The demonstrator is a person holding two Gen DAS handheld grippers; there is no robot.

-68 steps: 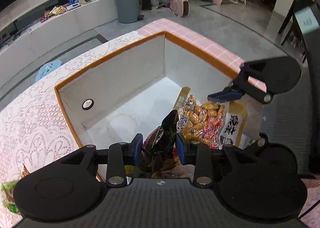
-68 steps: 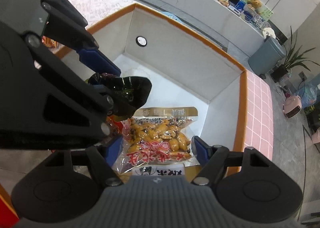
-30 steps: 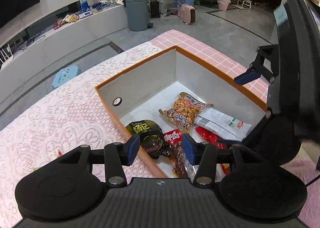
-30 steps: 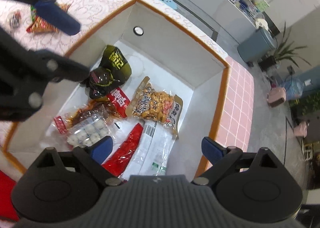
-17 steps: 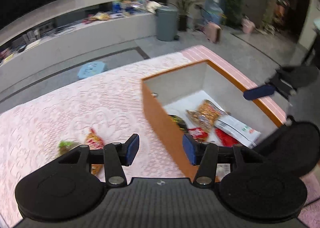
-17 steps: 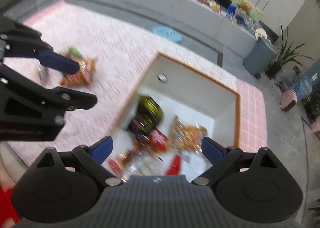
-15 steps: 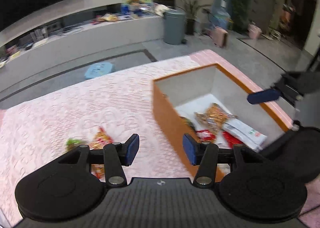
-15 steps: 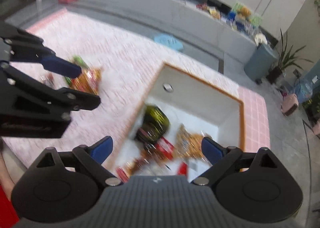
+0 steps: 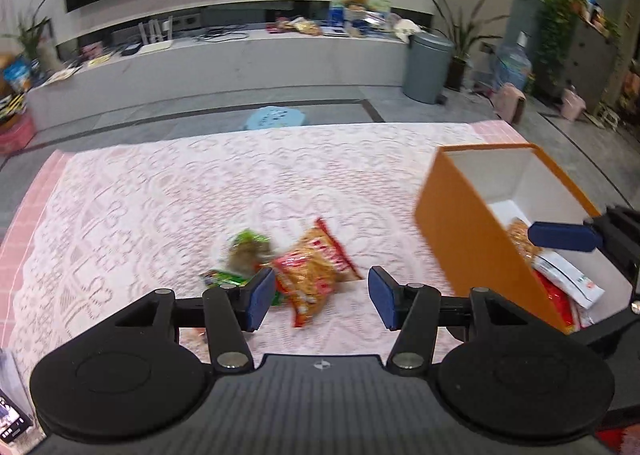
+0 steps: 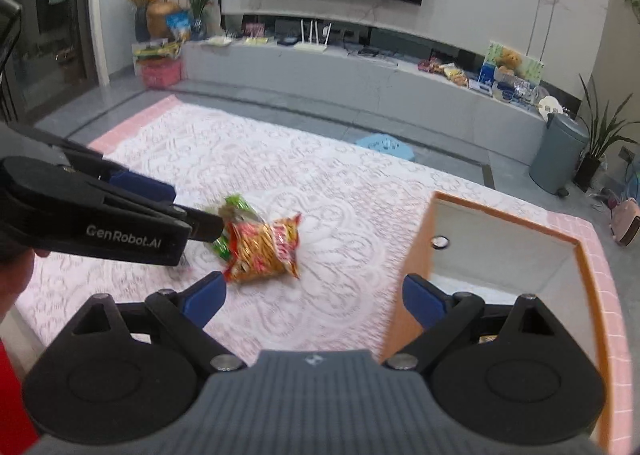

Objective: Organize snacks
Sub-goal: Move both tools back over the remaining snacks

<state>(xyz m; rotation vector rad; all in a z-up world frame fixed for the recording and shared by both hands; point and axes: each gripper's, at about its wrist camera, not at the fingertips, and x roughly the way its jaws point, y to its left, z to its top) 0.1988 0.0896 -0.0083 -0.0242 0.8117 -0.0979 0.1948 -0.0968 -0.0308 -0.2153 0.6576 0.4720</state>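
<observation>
An orange-red snack bag (image 9: 316,271) (image 10: 264,251) lies on the lace tablecloth, with green packets (image 9: 248,251) (image 10: 236,207) touching its left side. My left gripper (image 9: 322,303) hovers just short of the bag; its jaws are opening and nothing is between them. My right gripper (image 10: 314,301) stands wide open and empty, to the right of the left gripper (image 10: 192,209). The orange box (image 9: 472,223) (image 10: 440,215) sits at the right and holds several snack packs (image 9: 568,279). One right finger (image 9: 560,237) shows over the box.
A pink-edged lace cloth (image 9: 160,207) covers the table. On the floor beyond stand a blue stool (image 9: 276,119), a grey bin (image 9: 426,67) and a long TV bench. A phone (image 9: 10,423) lies at the bottom left. A person's hand (image 10: 16,271) holds the left gripper.
Both grippers have swung left, away from above the box and out over the tablecloth. The loose bag and green packets now lie ahead of them. The left jaws stand slightly wider.
</observation>
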